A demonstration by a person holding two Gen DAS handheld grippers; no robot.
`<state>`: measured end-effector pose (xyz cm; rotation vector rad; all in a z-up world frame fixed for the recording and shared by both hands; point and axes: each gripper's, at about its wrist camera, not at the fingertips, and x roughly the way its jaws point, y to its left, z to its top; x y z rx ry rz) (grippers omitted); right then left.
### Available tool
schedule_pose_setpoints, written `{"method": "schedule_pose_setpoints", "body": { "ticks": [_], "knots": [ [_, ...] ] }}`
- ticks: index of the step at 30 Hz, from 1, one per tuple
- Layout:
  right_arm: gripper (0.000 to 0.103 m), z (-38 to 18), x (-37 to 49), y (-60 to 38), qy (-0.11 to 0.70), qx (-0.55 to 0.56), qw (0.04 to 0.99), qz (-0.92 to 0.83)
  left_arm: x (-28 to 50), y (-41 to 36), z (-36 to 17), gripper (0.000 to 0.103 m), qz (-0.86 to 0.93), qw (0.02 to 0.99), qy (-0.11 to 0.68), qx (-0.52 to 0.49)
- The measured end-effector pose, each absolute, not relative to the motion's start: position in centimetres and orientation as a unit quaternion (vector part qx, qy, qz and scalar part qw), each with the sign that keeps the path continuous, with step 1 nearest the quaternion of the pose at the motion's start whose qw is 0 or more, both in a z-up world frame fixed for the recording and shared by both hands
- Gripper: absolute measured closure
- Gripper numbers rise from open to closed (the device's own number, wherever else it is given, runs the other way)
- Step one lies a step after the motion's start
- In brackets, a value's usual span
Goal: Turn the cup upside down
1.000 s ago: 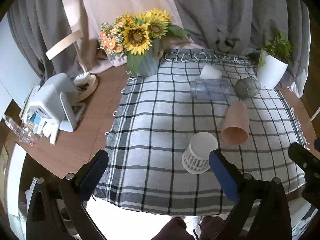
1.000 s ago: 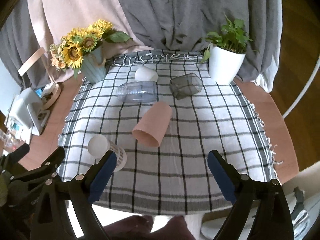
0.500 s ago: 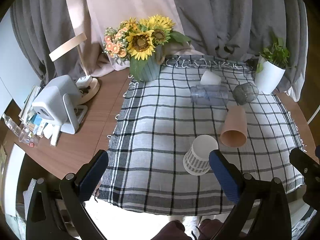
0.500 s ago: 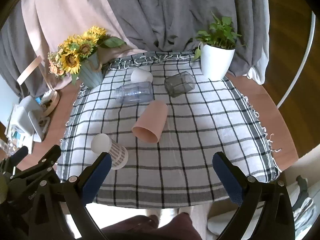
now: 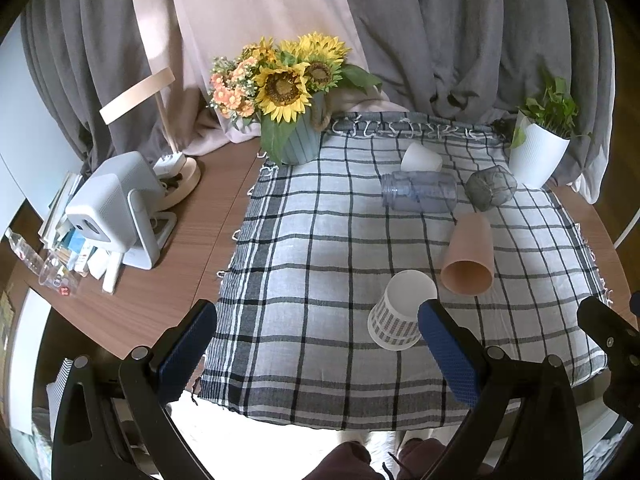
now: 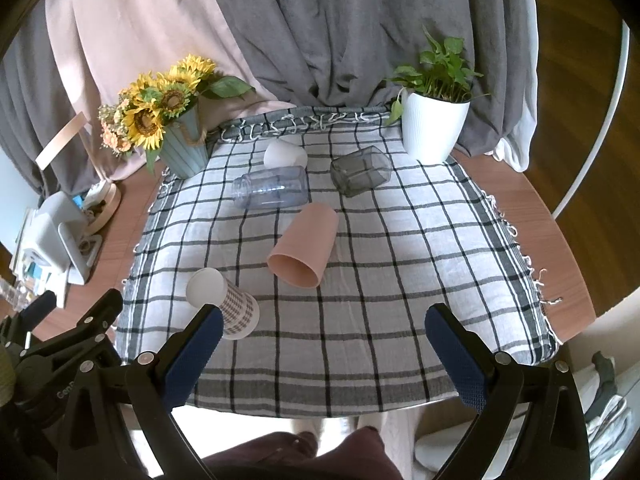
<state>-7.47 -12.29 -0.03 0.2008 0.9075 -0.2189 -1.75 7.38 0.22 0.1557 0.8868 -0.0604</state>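
Observation:
Several cups lie on their sides on a checked cloth (image 5: 320, 264). Nearest is a white paper cup with a checked band (image 5: 400, 312) (image 6: 226, 300). Behind it lie a pink cup (image 5: 468, 260) (image 6: 306, 240), a clear bluish cup (image 5: 420, 191) (image 6: 272, 192), a grey glass (image 5: 490, 188) (image 6: 360, 170) and a small white cup (image 5: 420, 158) (image 6: 284, 154). My left gripper (image 5: 316, 344) is open and empty above the cloth's near edge, its right finger beside the paper cup. My right gripper (image 6: 320, 352) is open and empty, near the front edge.
A sunflower vase (image 5: 292, 140) (image 6: 184, 148) stands at the cloth's back left, a white plant pot (image 5: 536, 156) (image 6: 434, 128) at the back right. A white device (image 5: 116, 208) and clutter sit on the wooden table at left. Grey curtains hang behind.
Both grippers have pulled back and risen slightly, so the table looks farther away. The cups have not moved. Both grippers stay open.

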Motion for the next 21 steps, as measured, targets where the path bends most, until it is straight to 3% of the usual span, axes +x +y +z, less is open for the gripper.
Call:
{"method": "schedule_pose_setpoints", "body": {
  "ticks": [21],
  "knots": [
    [0.001, -0.09, -7.55, -12.04, 0.439, 0.095, 0.887, -0.105, -1.77, 7.50, 0.05, 0.000, -0.029, 0.899, 0.430, 0.074]
  ]
}}
